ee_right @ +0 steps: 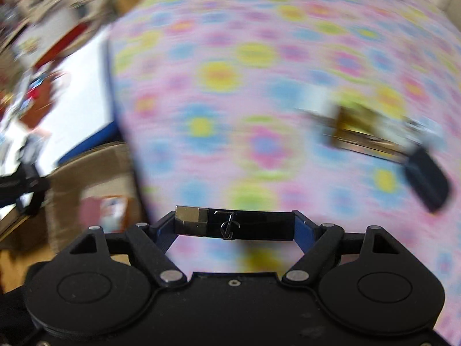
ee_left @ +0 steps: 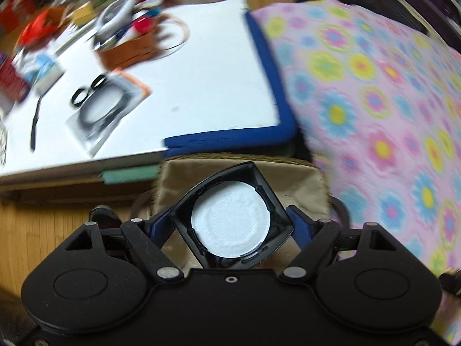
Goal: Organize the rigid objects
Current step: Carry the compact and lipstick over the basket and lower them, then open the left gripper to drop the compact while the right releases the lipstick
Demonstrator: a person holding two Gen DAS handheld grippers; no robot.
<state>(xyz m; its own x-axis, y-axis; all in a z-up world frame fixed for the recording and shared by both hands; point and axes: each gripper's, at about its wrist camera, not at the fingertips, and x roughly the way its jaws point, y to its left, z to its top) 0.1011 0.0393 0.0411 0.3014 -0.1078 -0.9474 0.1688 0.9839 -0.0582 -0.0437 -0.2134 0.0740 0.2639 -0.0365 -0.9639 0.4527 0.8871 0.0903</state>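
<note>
My left gripper (ee_left: pixel 230 225) is shut on a black square compact case (ee_left: pixel 224 178) that lies open, showing a round white pad (ee_left: pixel 230 225) inside. It hangs over a tan fabric bag (ee_left: pixel 178 178) beside the table's edge. My right gripper (ee_right: pixel 234 226) is shut on a black rectangular tube (ee_right: pixel 259 226) with a silver end and a small metal emblem, held crosswise between the fingers. This tube hovers over a pink floral cloth (ee_right: pixel 259 72). Both views are blurred by motion.
A white table top (ee_left: pixel 201 72) with a blue rim carries a brown basket (ee_left: pixel 129 49) of small items, black rings on a packet (ee_left: pixel 100 103) and a black pen (ee_left: pixel 35 127). On the floral cloth (ee_left: pixel 374 86) lie a gold-and-clear box (ee_right: pixel 360 127) and a black object (ee_right: pixel 426 181).
</note>
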